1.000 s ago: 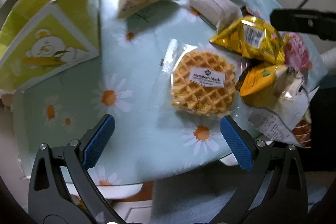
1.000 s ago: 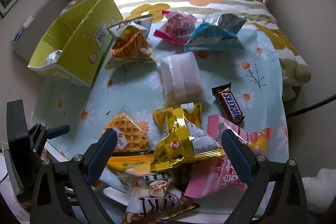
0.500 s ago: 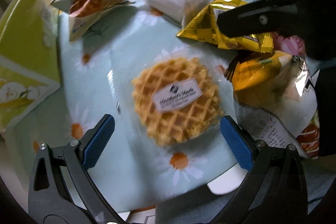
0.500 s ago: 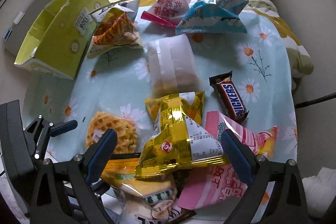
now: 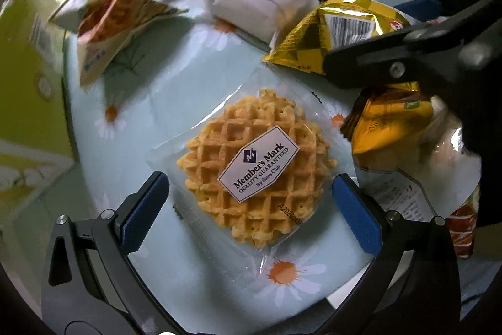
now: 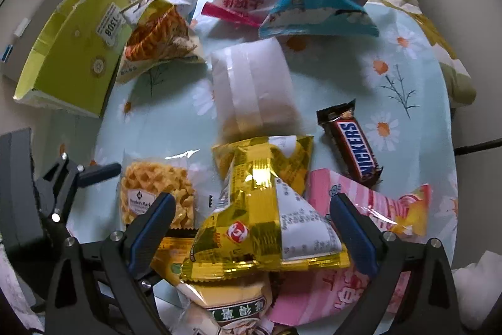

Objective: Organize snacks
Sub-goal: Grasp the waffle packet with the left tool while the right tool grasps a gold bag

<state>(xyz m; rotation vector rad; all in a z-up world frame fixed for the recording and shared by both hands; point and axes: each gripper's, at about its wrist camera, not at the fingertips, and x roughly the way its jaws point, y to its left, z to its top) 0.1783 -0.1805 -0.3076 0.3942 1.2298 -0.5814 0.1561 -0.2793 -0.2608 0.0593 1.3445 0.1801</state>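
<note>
Golden waffle packet (image 5: pixel 255 165) on the daisy tablecloth (image 5: pixel 175 90) now sits between your wide-open left gripper (image 5: pixel 251 203), which has closed in on it, while your right gripper (image 6: pixel 251 228), also open, straddles the gold foil bag (image 6: pixel 266 215), so both picks look ready.

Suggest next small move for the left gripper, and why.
Probably lower the left gripper a little and close on the wrapped waffle: its open blue pads flank the waffle, which lies flat on the tablecloth, apart from the other snacks.
</note>
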